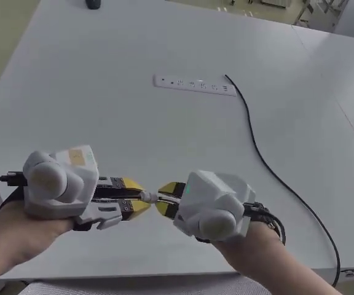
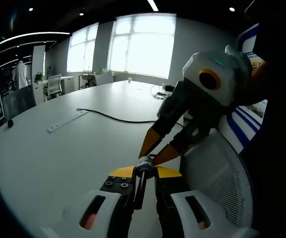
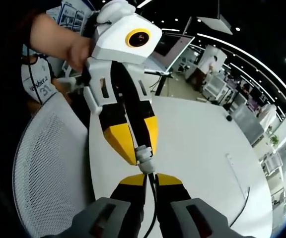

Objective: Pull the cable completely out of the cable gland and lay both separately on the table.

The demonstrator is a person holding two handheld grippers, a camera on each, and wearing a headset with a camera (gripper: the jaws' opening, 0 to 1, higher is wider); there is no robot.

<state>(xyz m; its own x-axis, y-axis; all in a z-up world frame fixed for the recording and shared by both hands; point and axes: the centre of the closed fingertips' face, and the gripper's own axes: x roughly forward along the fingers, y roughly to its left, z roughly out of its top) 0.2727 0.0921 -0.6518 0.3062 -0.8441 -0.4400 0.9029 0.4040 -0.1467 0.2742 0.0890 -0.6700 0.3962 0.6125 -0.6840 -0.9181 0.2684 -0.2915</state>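
While both tools hover low over the white tabletop (image 1: 165, 135), the left hand-held gripper (image 1: 137, 198) clamps the cable gland (image 1: 147, 196) at lower centre. The right hand-held gripper (image 1: 162, 200) pinches the black cable (image 3: 151, 196), tip-to-tip, seemingly to pull them apart.

At bottom centre, the right gripper (image 3: 151, 178) has its yellow-tipped jaws closed on the black cable (image 3: 151, 197). Reaching down from the upper left, the left gripper (image 3: 141, 151) pinches the white cable gland (image 3: 144, 156), above the white table (image 3: 202, 144).
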